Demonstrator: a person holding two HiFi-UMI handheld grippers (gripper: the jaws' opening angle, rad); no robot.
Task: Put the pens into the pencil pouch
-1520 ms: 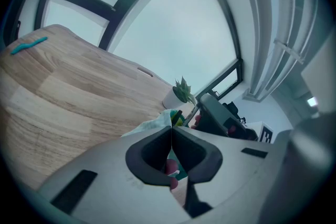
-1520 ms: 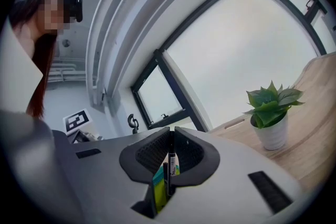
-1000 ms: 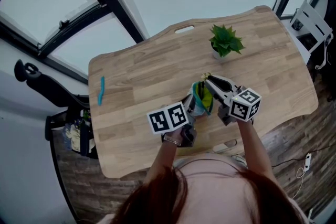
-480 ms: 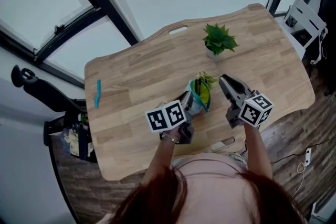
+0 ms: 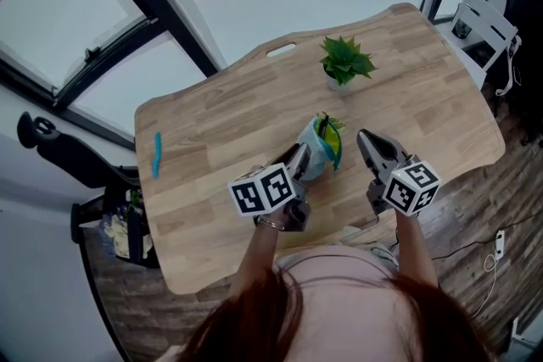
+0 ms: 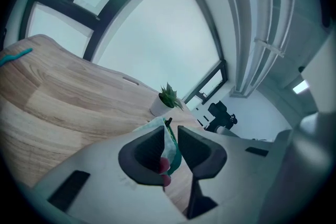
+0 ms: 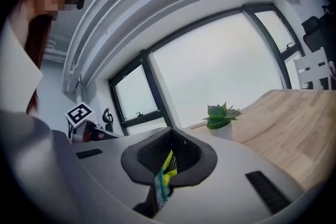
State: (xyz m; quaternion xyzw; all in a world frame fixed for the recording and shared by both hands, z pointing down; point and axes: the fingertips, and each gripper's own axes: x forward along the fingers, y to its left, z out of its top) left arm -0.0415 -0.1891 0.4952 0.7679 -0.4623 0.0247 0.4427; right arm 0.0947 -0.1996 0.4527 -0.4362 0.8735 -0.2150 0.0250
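One blue pen (image 5: 156, 155) lay far left on the desk (image 5: 221, 119) by its edge, long axis running away from the person, well apart from both grippers. Nearer to it was the left gripper (image 6: 172, 140), whose jaws had just been opening and stood apart, with the pouch (image 5: 316, 153) edge loose between them against one jaw. The pouch stood mid-desk. To its right, the right gripper (image 7: 169, 165) had just closed, jaws together, clear of the pouch. A yellow-teal sliver showed at its seam, unclear what. Probably the left side reaches leftward for the pen

One pencil pouch (image 5: 315, 157), one potted plant (image 5: 344, 64), one loose blue pen (image 5: 156, 155), one table (image 5: 416, 89)
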